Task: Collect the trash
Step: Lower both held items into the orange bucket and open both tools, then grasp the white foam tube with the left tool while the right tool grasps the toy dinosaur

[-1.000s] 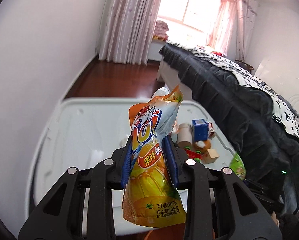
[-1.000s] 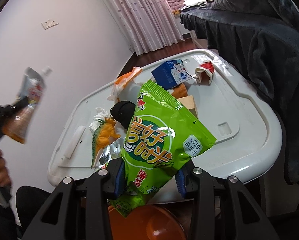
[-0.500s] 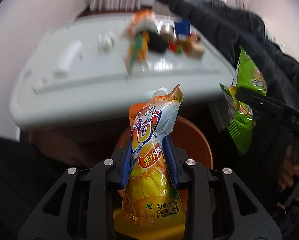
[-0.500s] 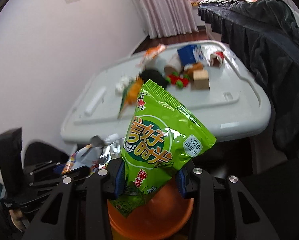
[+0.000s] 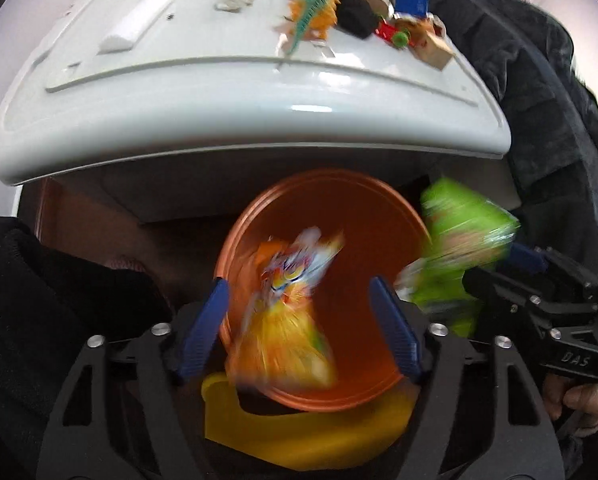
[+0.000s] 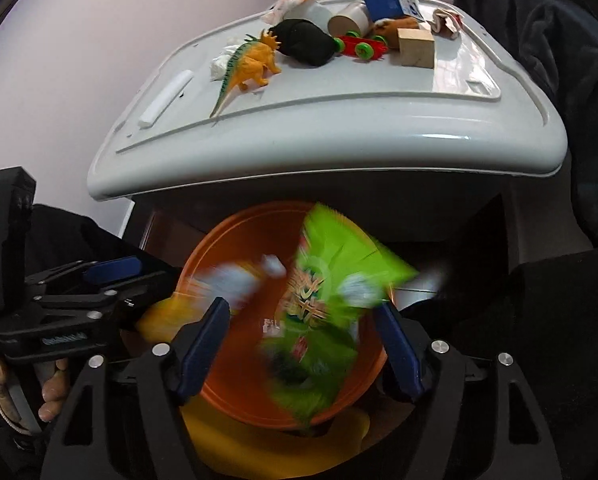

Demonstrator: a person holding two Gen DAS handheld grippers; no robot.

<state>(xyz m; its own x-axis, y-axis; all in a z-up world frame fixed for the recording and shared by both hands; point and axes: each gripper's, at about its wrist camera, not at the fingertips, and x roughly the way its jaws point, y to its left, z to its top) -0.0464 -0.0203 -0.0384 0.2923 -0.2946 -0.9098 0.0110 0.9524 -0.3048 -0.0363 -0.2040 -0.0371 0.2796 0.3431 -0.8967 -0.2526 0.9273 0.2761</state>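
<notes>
White plastic table fills the upper frame, with a toy dinosaur, a wooden block and a blue carton crowded at its far end. Below its edge sits an orange bin. The left gripper stands wide open, a blurred orange pouch loose between its fingers. The right gripper is likewise spread, the smeared green snack bag untouched by either pad; its print is unreadable.

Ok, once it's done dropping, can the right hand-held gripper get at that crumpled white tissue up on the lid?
Probably yes. The right hand-held gripper is open over the orange bin, and the crumpled white tissue sits uncovered on the white lid, though the toy dinosaur crowds it closely.
</notes>
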